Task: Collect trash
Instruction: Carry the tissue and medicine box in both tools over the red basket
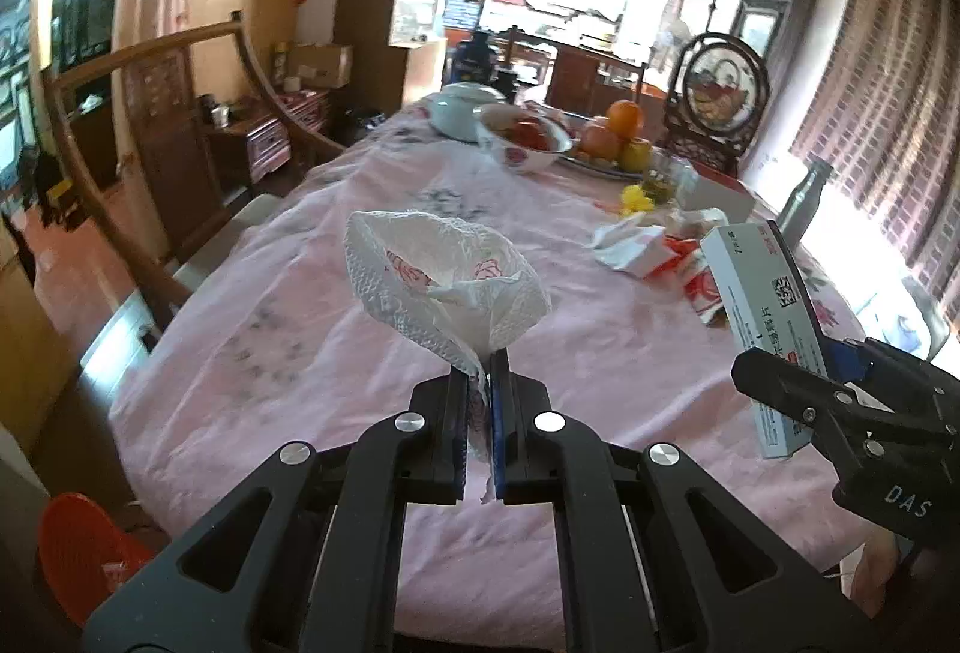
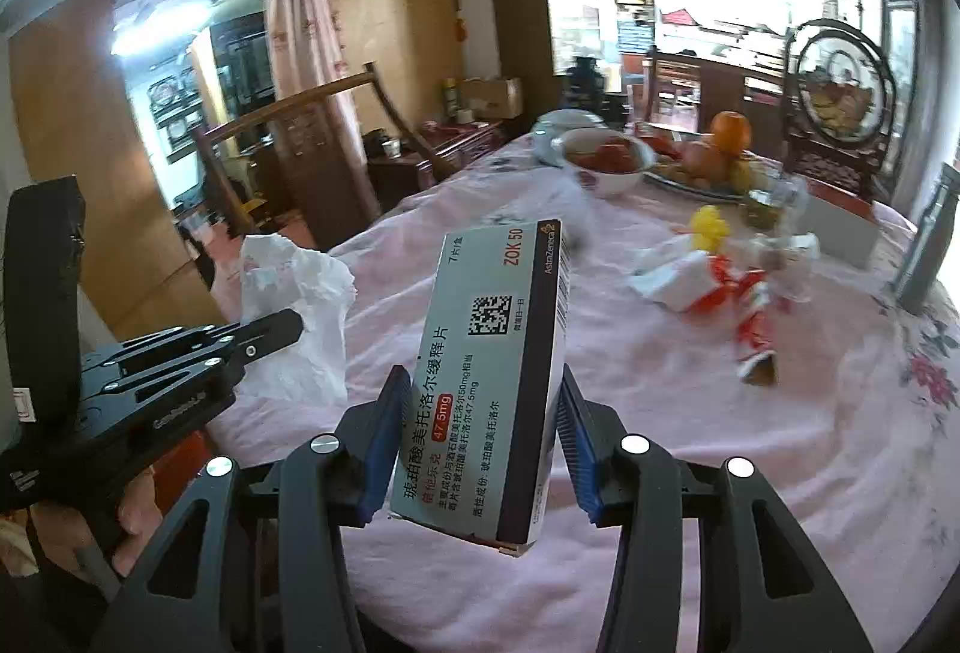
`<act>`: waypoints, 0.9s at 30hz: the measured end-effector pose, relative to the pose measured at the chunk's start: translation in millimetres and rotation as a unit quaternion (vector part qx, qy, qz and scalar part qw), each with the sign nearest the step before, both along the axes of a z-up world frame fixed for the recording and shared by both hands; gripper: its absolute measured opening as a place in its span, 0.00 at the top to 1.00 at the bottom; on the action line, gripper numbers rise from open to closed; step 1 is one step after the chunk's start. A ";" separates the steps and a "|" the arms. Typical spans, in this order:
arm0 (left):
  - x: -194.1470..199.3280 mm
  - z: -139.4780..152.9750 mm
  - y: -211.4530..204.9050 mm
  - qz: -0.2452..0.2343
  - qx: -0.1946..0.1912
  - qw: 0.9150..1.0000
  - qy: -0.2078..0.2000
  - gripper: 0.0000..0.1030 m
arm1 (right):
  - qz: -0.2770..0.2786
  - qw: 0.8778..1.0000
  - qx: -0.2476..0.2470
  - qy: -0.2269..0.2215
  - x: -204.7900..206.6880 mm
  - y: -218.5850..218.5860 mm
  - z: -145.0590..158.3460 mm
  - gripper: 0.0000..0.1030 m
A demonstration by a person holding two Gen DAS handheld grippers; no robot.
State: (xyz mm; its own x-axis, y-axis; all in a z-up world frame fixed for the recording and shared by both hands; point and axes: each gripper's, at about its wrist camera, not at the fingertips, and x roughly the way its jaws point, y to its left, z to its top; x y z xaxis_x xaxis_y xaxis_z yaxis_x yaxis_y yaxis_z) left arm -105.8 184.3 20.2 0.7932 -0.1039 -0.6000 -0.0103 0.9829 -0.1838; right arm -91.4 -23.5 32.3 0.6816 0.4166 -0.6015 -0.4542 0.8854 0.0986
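Note:
My left gripper (image 1: 479,359) is shut on a crumpled white paper napkin (image 1: 444,281) with red print, held up over the pink tablecloth (image 1: 336,257). My right gripper (image 2: 480,389) is shut on a grey-white medicine box (image 2: 498,353), which stands upright between the blue pads. In the left wrist view the box (image 1: 762,305) and the right gripper (image 1: 840,401) appear at the right edge. The right wrist view has the left gripper (image 2: 288,326) with the napkin (image 2: 294,305) at the left. More crumpled white and red wrappers (image 2: 714,287) lie on the cloth further back.
At the table's far end stand a white bowl (image 1: 522,137), a lidded white pot (image 1: 462,110), a plate of oranges (image 1: 618,137), a glass (image 1: 663,179) and a metal bottle (image 1: 804,203). A wooden chair (image 1: 180,125) stands left of the table. A red basket (image 1: 84,539) sits on the floor lower left.

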 end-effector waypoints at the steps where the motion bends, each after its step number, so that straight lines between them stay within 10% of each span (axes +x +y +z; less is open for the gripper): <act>1: -4.0 -1.2 6.7 0.007 -0.002 1.000 0.000 0.93 | 0.009 1.000 -0.001 0.001 -2.7 8.2 -0.3 0.54; 17: -75.2 -22.6 124.6 0.143 -0.026 0.989 0.006 0.93 | 0.160 0.987 -0.018 0.012 -45.6 144.0 -6.0 0.54; 27: -144.0 -70.7 230.4 0.277 -0.036 0.958 0.062 0.93 | 0.321 0.943 -0.023 0.082 -82.7 283.0 -40.8 0.53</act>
